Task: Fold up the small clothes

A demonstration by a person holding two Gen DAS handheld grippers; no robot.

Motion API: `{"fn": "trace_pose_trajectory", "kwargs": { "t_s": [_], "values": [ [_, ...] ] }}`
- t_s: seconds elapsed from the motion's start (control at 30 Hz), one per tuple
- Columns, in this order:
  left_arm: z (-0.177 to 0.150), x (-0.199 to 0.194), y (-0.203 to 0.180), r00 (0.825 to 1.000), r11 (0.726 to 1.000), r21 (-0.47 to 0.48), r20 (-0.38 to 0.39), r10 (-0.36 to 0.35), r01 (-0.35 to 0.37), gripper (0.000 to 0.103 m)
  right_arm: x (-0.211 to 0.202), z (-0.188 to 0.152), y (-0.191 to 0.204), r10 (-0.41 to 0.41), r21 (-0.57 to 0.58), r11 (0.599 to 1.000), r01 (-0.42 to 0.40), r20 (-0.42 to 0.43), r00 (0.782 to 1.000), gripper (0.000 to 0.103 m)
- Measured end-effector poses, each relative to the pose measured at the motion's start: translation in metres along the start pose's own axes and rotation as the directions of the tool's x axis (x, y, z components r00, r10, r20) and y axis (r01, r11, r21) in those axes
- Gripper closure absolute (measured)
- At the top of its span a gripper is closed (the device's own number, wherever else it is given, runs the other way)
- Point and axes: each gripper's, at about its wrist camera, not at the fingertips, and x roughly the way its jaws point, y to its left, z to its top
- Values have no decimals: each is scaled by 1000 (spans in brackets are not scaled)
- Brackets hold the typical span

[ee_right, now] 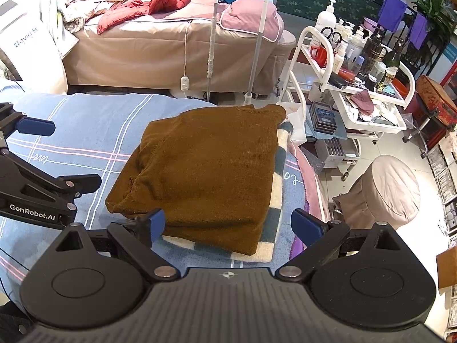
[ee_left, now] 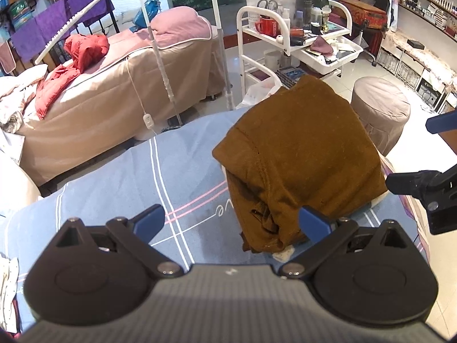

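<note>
bed: blue plaid sheet, salon room behind
sweater: brown sweater, folded, dead ahead of my right claw
claws: right and left claw both spread wide, empty
nearer: right; left claw sat off sweater's left edge

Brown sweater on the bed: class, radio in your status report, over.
Left gripper open, empty. Right gripper open, empty. Brown sweater folded, stacked on a checked cloth. Nothing in the way.

Striped cloth mostly hidden under brown sweater; only right and near edges visible. Bottle labels on far cart too small to read. Right gripper cut off by right edge in left wrist view.
</note>
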Motion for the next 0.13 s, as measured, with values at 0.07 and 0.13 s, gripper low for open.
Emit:
{"fn": "trace_pose_trajectory", "kwargs": {
  "t_s": [0.07,0.13],
  "values": [
    [1,0,0,1000,1000,-1,-5,7,-7,0,-1,0,2,-2,1,1000,2,1,1000,0],
    [2,1,1,999,1000,-15,-23,26,-26,0,-2,0,3,-5,0,1000,5,3,1000,0]
  ]
}}
